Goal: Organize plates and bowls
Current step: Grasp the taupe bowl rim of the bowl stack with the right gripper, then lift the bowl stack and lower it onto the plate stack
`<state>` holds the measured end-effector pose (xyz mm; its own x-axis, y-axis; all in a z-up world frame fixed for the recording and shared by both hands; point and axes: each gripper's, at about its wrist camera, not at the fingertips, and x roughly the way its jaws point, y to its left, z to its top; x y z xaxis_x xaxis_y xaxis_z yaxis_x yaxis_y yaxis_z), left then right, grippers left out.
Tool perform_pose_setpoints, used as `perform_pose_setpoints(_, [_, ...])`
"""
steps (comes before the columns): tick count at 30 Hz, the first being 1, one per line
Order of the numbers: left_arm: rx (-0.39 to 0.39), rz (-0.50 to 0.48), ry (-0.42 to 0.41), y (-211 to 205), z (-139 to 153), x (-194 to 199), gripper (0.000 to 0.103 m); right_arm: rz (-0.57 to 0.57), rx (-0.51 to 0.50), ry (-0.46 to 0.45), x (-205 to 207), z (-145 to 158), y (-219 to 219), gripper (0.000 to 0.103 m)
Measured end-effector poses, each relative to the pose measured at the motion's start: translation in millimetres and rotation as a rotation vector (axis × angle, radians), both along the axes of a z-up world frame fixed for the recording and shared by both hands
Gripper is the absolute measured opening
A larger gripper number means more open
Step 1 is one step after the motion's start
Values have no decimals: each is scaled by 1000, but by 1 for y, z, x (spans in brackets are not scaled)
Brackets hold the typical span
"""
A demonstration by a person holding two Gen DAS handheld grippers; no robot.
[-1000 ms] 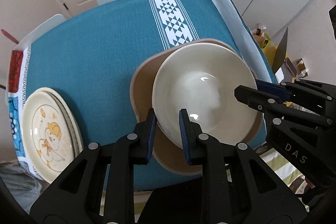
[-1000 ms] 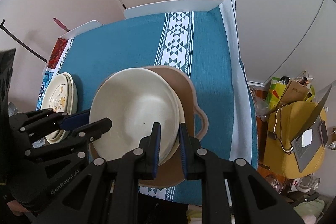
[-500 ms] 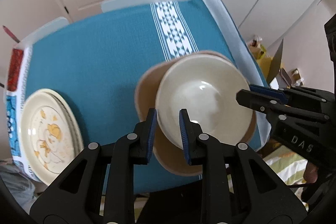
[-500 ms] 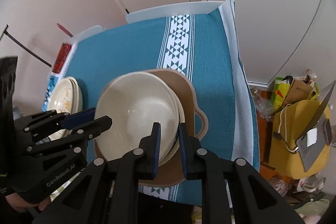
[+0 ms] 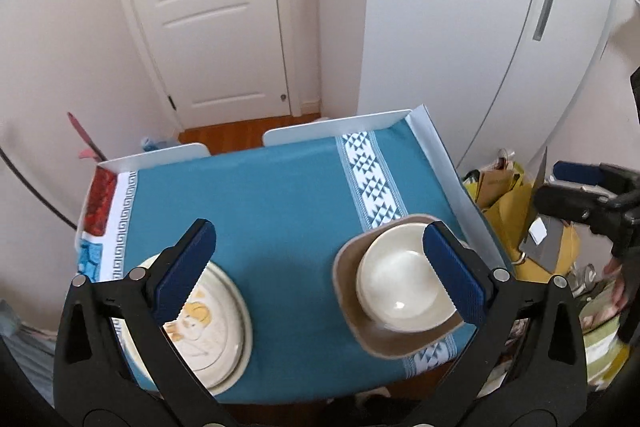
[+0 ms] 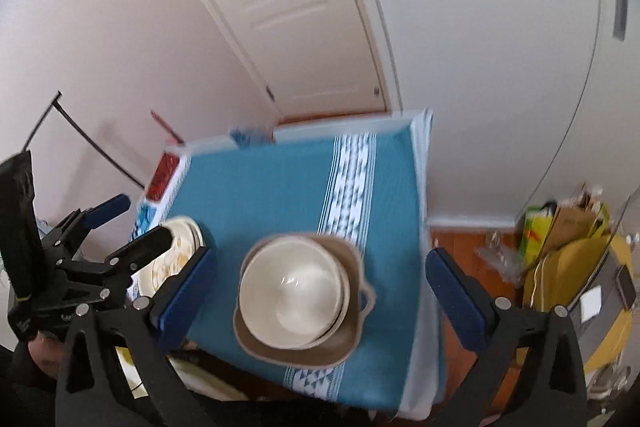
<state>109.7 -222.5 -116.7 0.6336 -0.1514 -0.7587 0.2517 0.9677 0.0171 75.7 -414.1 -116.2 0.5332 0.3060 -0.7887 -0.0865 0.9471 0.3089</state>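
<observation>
bowl [image 5: 404, 287]: glossy glazed ceramic | tablecloth [image 5: 280, 203]: matt woven cloth | door [image 5: 212, 15]: smooth (painted)

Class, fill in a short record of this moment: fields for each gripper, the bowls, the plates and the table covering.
left gripper: open, holding nothing, above the table
right gripper: open, holding nothing
cream bowls: nested, sitting in the tan handled dish
plates: stacked, cartoon print on top, near the table's left edge
tablecloth: teal, with a white triangle-patterned stripe
</observation>
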Motion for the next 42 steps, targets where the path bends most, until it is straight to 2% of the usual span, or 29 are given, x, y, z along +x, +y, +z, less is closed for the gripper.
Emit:
perform_pose_setpoints(3, [-24,-19,41,17,3,-4,103,14,-116,46,-1,2,-6,103])
perform_pose_setpoints(6, [24,-45,114,26,-11,-6,103,8,-173,72,-6,-7,-10,103])
perform_pose_setpoints(9, [64,-75,208,24,-38,-3,103,62,-195,166,-1,-36,-5,103])
perform_pose_setpoints(14, [77,-115,348,14,-86,0,102,146,-245,301,2,-84,9,103])
perform_pose_setpoints(16, [93,-132,385,6,-103,1,100,182,-274,336,0,-97,12,99])
perform_pose_setpoints(17, [103,-139,399,3,-110,2,98,209,-290,351,1,-103,17,93])
perform_pose_setpoints(19, [122,-152,425,-4,-123,3,88,255,-299,378,1,-111,26,84])
perform_pose_setpoints(22, [130,-165,465,-11,-140,4,81,296,-320,412,4,-121,36,73])
perform_pose_setpoints(23, [129,-169,476,-13,-144,5,80,315,-326,422,5,-125,40,69])
perform_pose_setpoints(25, [120,-182,497,-16,-153,6,71,337,-331,435,7,-130,44,63])
perform_pose_setpoints(27, [106,-189,515,-19,-159,9,66,349,-336,452,10,-137,45,55])
perform_pose_setpoints(30, [101,-194,528,-26,-170,13,52,357,-303,469,15,-149,43,45])
perform_pose_setpoints(34, [95,-204,530,-36,-181,16,33,376,-263,448,17,-157,44,34])
perform_pose_setpoints(37, [86,-211,531,-42,-188,17,24,376,-235,414,15,-160,42,33])
perform_pose_setpoints(42, [77,-226,497,-50,-191,12,14,380,-164,357,6,-162,40,18])
